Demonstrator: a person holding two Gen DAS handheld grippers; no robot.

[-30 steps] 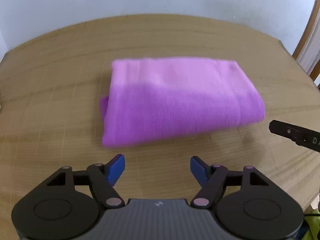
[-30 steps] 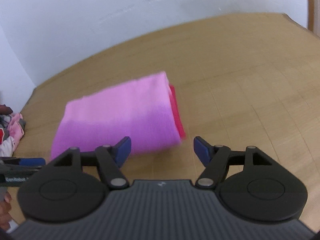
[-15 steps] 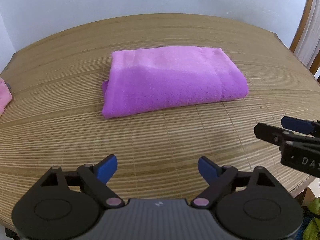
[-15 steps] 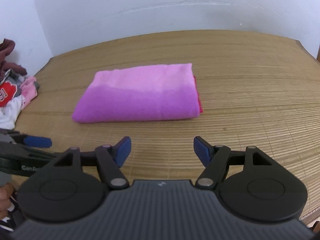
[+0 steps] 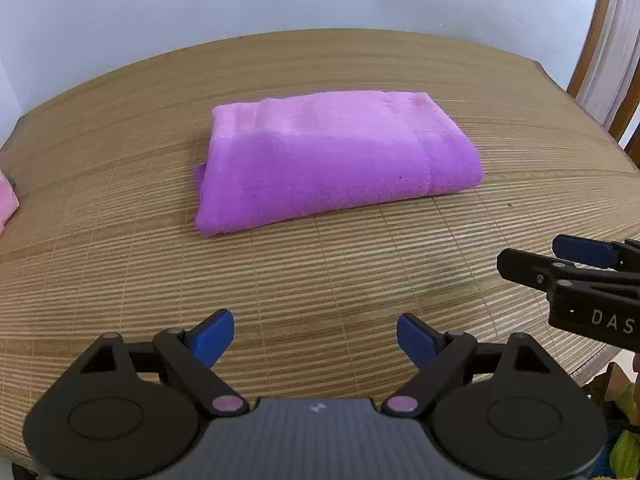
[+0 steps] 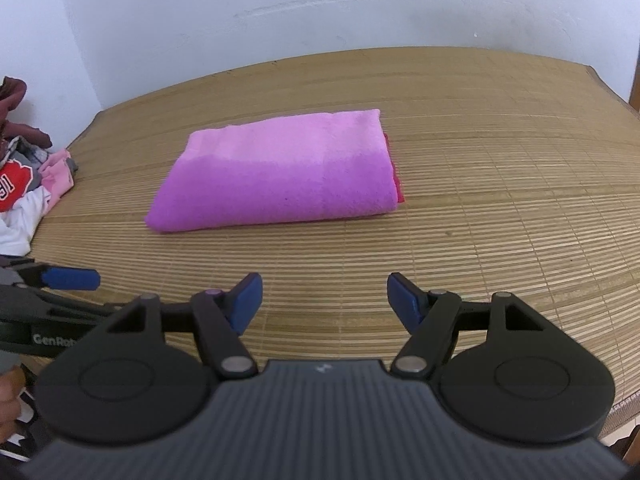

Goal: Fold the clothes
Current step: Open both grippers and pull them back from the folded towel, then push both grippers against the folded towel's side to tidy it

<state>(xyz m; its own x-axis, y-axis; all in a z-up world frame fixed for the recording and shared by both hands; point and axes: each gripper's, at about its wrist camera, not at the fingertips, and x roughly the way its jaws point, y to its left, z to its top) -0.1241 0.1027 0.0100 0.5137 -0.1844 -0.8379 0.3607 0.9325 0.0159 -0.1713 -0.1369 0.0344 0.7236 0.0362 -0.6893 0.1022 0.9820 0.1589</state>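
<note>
A pink-purple cloth lies folded into a thick rectangle on the bamboo mat; it also shows in the right wrist view, with a red edge peeking out at its right end. My left gripper is open and empty, hovering over the mat well short of the cloth. My right gripper is open and empty, also short of the cloth. The right gripper shows at the right edge of the left wrist view. The left gripper shows at the left edge of the right wrist view.
A pile of unfolded clothes, red, white and pink, lies at the mat's left end; a pink bit of it shows in the left wrist view. A white wall stands behind the mat. A wooden frame stands at the right.
Both grippers have pulled back and up from the folded cloth, which now looks farther off. Both stay open and empty. The cloth lies still.
</note>
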